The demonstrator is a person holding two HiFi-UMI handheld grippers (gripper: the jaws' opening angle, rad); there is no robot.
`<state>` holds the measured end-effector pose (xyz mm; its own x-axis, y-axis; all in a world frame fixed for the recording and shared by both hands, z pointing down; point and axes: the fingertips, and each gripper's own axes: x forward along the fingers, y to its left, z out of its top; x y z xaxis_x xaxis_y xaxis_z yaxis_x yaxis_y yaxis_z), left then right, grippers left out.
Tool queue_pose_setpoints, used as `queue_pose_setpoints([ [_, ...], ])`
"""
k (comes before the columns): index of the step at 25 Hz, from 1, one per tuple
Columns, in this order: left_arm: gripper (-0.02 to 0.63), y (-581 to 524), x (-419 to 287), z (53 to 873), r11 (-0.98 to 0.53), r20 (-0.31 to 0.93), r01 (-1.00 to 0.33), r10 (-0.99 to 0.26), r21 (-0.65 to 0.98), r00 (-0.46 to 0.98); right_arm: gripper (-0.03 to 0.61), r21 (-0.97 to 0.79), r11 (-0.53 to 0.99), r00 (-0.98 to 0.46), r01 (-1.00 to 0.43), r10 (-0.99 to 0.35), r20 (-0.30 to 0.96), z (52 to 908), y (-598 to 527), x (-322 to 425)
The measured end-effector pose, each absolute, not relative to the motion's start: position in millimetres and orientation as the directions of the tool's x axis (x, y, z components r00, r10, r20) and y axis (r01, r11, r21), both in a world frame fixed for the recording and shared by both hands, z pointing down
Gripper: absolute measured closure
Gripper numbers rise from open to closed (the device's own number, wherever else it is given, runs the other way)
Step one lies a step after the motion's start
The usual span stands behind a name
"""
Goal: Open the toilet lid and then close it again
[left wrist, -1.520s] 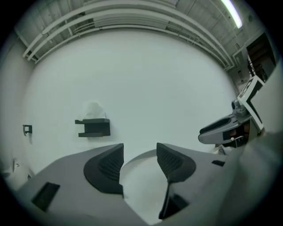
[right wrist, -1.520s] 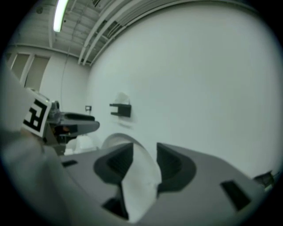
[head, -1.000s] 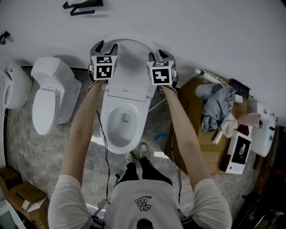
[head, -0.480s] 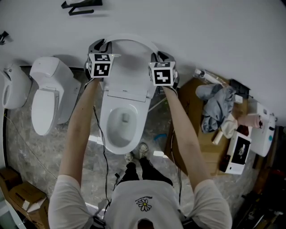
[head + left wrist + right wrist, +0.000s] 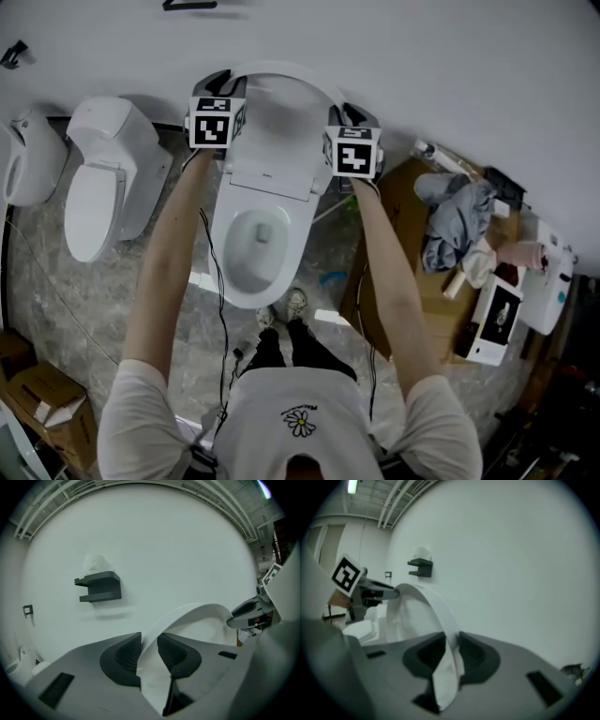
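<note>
Against the white wall [image 5: 450, 56], the lid [image 5: 278, 117] stands raised over the open bowl [image 5: 251, 246], as it did a second ago. The left gripper [image 5: 214, 86] pinches the lid's left rim and the right gripper [image 5: 345, 114] its right rim, at the same spots as before. Both pairs of jaws have just been closing and are now narrow, their pads pressed on the thin white edge [image 5: 197, 611] [image 5: 426, 597]. A second toilet [image 5: 98, 183], its lid down, stands to the left. A black shelf [image 5: 99, 588] hangs on the wall, and grey cloth [image 5: 455, 217] lies at the right.
</note>
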<state>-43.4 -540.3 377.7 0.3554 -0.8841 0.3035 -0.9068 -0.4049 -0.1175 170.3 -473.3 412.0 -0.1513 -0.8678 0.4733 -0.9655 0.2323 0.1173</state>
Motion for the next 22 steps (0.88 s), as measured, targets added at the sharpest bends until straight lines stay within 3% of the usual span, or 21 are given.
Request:
queue_pose_setpoints([
  [14,0.485,-471.3,-62.1,373.9,-0.433,0.260,-0.895,-0.881,-0.109,0.395,0.474,0.183,0.255,-0.145,-0.950,-0.874,0.464,407.8,-406.7,151.3],
  [22,0.483,-401.9,-81.2,378.9,-0.472,0.283,-0.861,-0.866,-0.190,0.412,0.463,0.172,0.264,-0.163,-0.949,-0.879,0.449,413.3,-346.4,131.5],
])
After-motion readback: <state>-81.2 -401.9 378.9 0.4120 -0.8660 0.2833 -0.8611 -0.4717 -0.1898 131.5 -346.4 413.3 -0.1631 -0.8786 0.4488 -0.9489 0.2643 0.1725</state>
